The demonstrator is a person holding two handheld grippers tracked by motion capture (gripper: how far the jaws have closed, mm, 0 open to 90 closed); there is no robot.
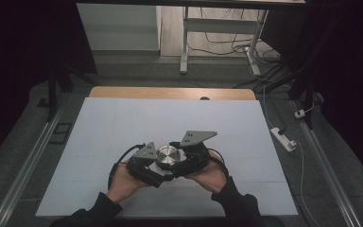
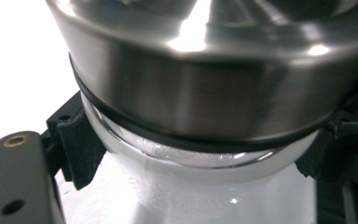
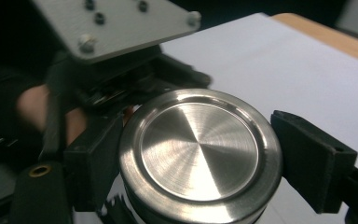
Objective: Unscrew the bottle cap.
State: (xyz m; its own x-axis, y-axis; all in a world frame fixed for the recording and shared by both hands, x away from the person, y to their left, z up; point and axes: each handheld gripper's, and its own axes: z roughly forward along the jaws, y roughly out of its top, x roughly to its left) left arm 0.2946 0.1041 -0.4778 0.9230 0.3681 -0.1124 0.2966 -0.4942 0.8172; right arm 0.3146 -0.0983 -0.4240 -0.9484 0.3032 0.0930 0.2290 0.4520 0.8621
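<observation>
Dim floor and trailing cables surround your table (image 1: 123,92), whose wooden top is mostly covered by a pale sheet (image 1: 123,127). Behind it stands a white desk frame (image 1: 185,42), and a power strip (image 1: 283,138) lies on the floor to the right.

You hold a glass jar (image 2: 200,186) with a brushed steel lid (image 1: 168,155) near the front middle of the sheet, between both hands. Whether the jar rests on the sheet or is lifted off it cannot be told from above.

Your left gripper (image 1: 157,166) is clamped on the jar's clear glass body: in the left gripper view its black fingers (image 2: 77,149) press on the glass from both sides, just under the lid's dark sealing ring (image 2: 121,122).

Your right gripper (image 1: 182,163) is clamped on the steel lid: in the right gripper view one jaw sits tight against the lid's left edge and the other against its right edge, with the lid's flat, round top facing the camera. That view also shows the left gripper's grey plate (image 3: 116,23) just beyond the lid.

Seen from above, the two grippers meet at the jar, almost touching each other.
</observation>
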